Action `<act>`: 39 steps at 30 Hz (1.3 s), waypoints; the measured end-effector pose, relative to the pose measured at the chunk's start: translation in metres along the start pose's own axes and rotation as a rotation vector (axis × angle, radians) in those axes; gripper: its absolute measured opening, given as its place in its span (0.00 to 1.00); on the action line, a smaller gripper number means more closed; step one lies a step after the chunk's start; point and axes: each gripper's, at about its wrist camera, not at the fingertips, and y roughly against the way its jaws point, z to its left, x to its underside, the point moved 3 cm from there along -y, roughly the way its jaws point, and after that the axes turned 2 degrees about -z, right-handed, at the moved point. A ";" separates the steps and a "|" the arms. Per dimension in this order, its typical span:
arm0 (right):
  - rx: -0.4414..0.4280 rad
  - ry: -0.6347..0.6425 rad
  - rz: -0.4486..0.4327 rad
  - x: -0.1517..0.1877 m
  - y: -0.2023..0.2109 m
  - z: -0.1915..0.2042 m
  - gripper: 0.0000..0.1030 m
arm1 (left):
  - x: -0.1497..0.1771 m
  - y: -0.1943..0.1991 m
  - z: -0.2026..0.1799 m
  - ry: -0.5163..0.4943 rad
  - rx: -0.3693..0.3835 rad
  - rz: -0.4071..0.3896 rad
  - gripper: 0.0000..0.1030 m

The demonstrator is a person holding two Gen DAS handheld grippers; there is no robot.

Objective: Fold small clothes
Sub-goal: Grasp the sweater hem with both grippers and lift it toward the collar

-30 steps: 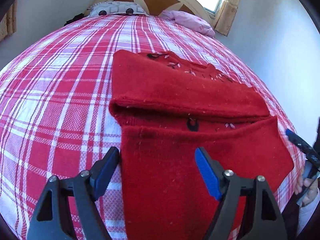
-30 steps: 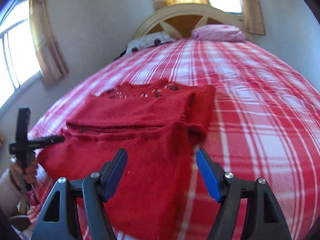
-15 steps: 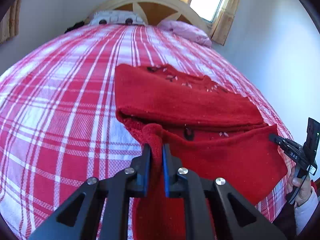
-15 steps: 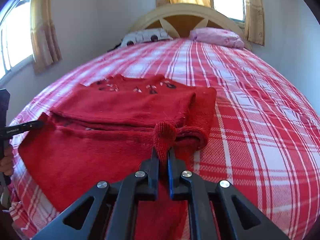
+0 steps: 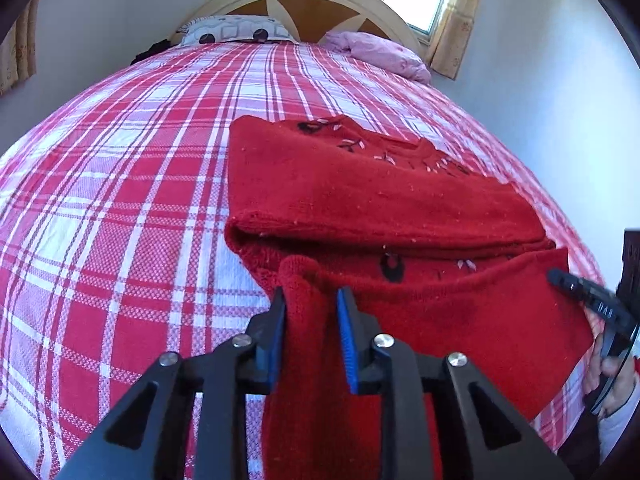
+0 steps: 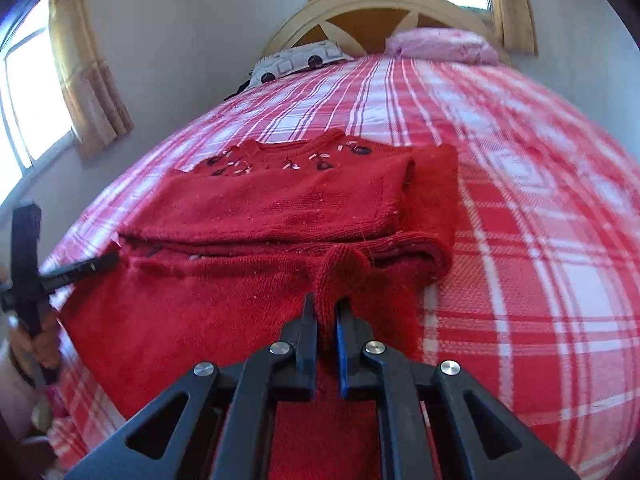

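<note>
A red knitted sweater with small dark embroidery lies on the bed, its sleeves folded across the body; it also shows in the right wrist view. My left gripper has a bunched fold of the sweater's lower edge between its blue pads, with the jaws a little apart around the fabric. My right gripper is shut on another pinch of the lower edge at the opposite side. Each gripper appears at the edge of the other's view, the right one and the left one.
The bed has a red and white checked cover. A patterned pillow and a pink pillow lie by the wooden headboard. White walls and curtained windows stand close on both sides.
Both grippers closed on the sweater's lower edge and lifted it a little. Since half a second ago the left jaws have spread slightly around the fabric.
</note>
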 end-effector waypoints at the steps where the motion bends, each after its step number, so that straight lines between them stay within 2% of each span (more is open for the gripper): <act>1: -0.003 0.005 -0.002 0.000 -0.001 0.000 0.07 | 0.000 0.000 0.000 -0.003 -0.007 -0.001 0.10; 8: 0.010 0.041 -0.052 0.003 0.021 0.012 0.05 | 0.003 0.032 -0.008 -0.050 -0.047 -0.102 0.07; 13: -0.003 0.058 -0.153 -0.009 0.062 0.021 0.05 | 0.000 0.062 -0.007 -0.008 0.009 -0.177 0.06; 16: -0.001 0.068 -0.193 -0.014 0.078 0.025 0.05 | -0.001 0.075 -0.010 -0.026 -0.023 -0.206 0.06; 18: -0.013 0.073 -0.208 -0.015 0.083 0.028 0.05 | -0.001 0.079 -0.008 -0.022 -0.019 -0.222 0.06; 26: 0.008 0.087 -0.220 -0.038 0.076 0.027 0.05 | -0.026 0.068 -0.010 0.021 -0.015 -0.225 0.06; 29: 0.026 0.121 -0.216 -0.066 0.066 0.025 0.05 | -0.045 0.060 -0.007 0.052 -0.025 -0.219 0.06; 33: 0.038 0.105 -0.210 -0.105 0.045 0.011 0.05 | -0.079 0.044 0.000 0.086 -0.038 -0.220 0.06; 39: 0.118 0.093 -0.203 -0.157 -0.010 -0.009 0.05 | -0.132 0.001 0.011 0.111 -0.104 -0.219 0.06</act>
